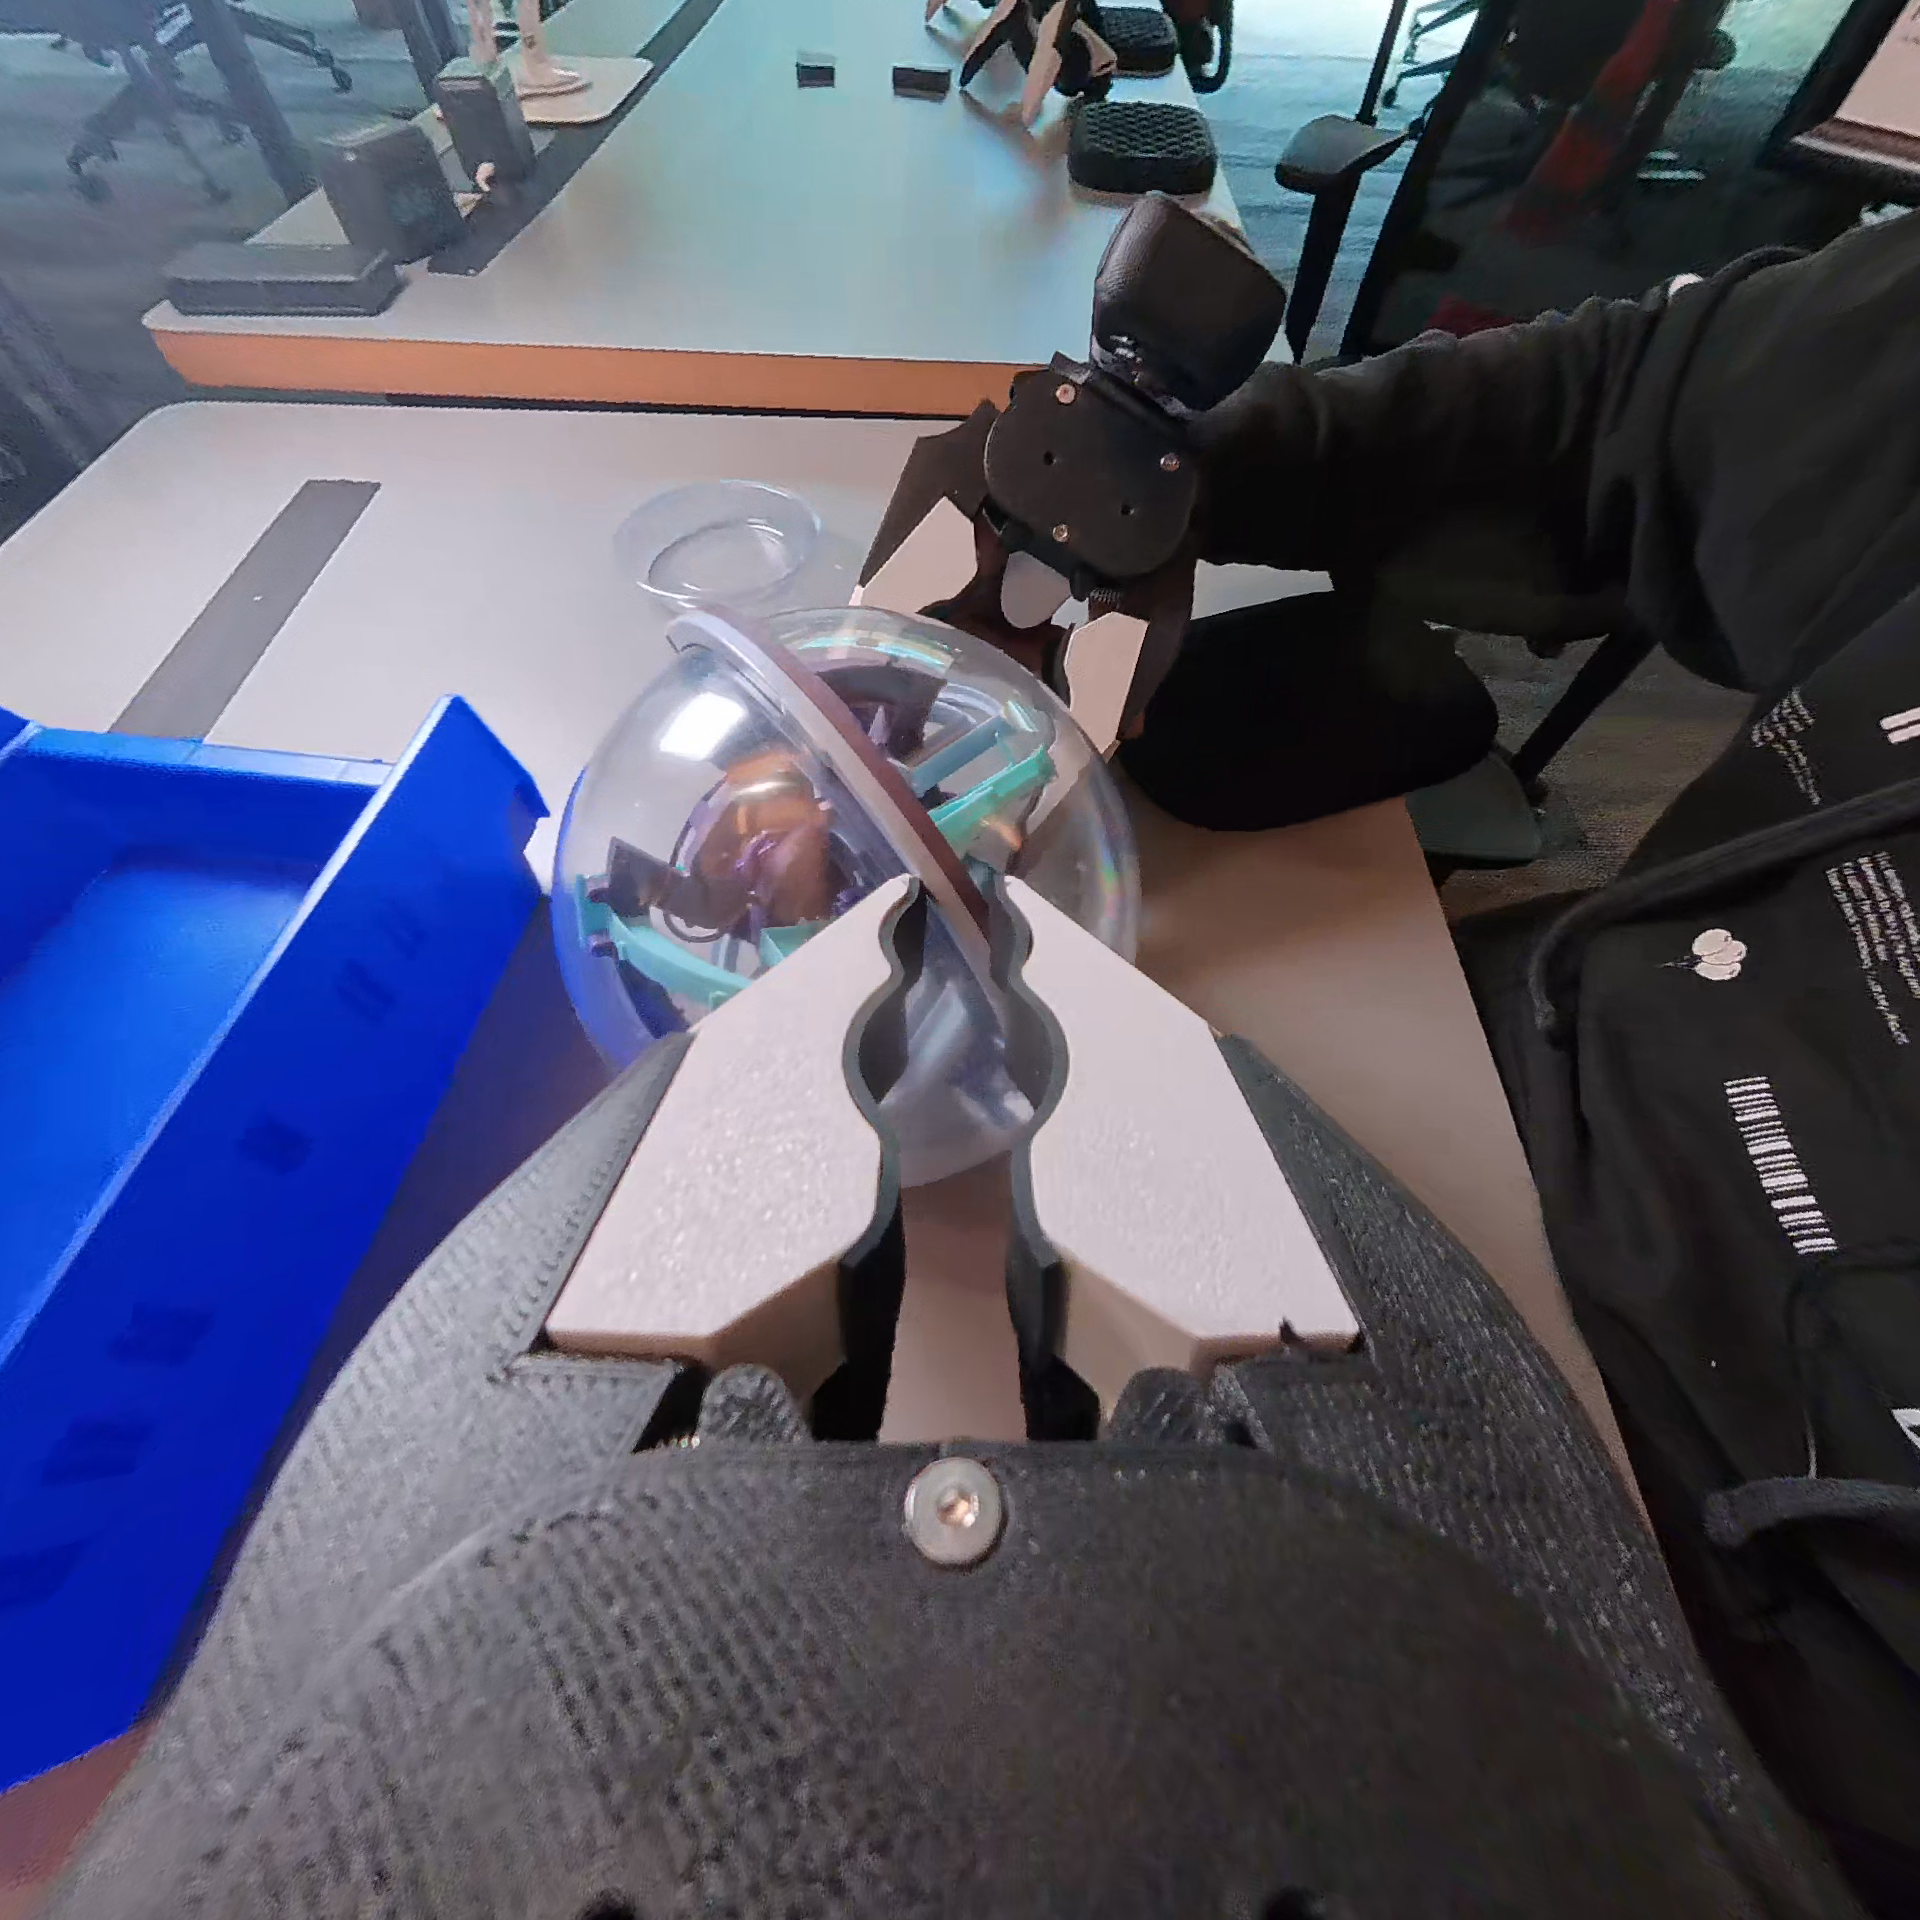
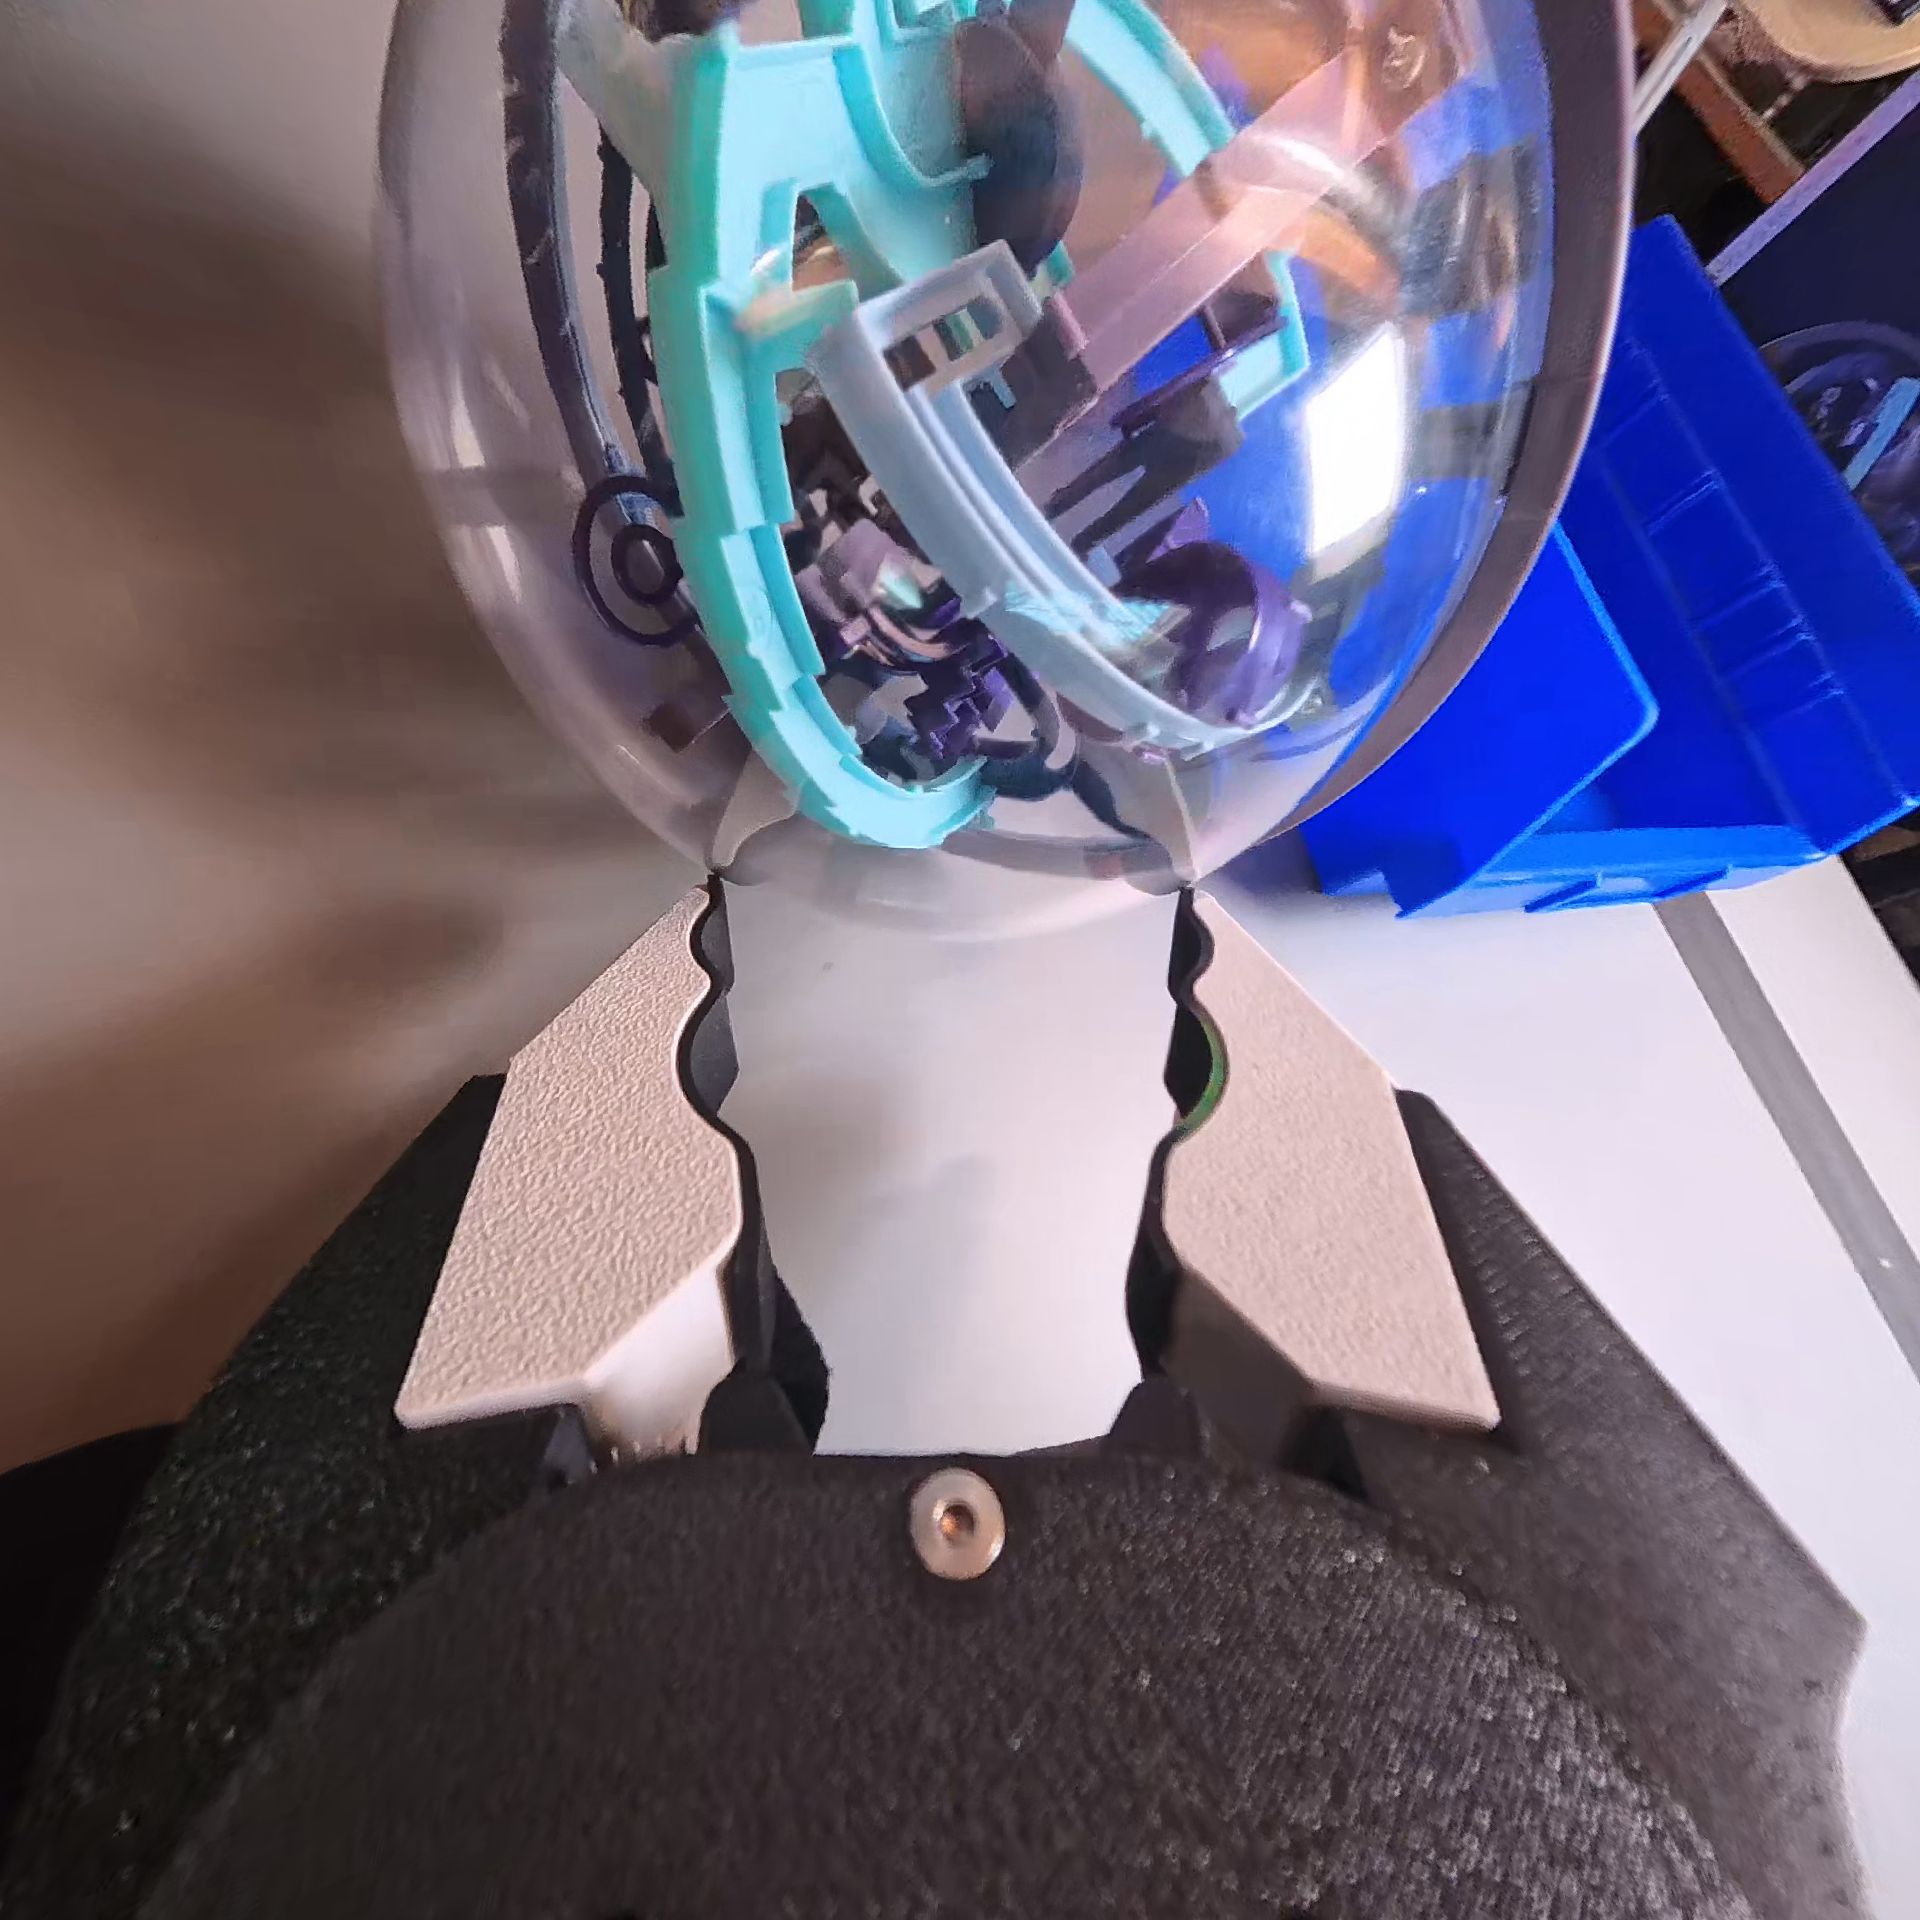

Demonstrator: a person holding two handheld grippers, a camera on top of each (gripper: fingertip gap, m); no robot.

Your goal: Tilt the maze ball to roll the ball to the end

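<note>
We clamp the left gripper [image 1: 961,894] on the maze ball's [image 1: 769,831] rim; our right gripper [image 2: 951,883], spread, touches it; blue bin [image 1: 260,987] crowds alongside, clear ring stand [image 1: 717,540] behind.

I see a blue bin [image 1: 208,997] at the left on my table [image 1: 436,582], a clear dish [image 1: 717,540] beyond, and black chairs [image 1: 1382,177] by the far desk [image 1: 790,208].

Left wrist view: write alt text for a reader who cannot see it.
A clear plastic maze ball with teal and purple tracks inside sits on a pale table, the near tool closed on its grey equator rim. The other tool touches its far side; a blue plastic bin stands left.
</note>
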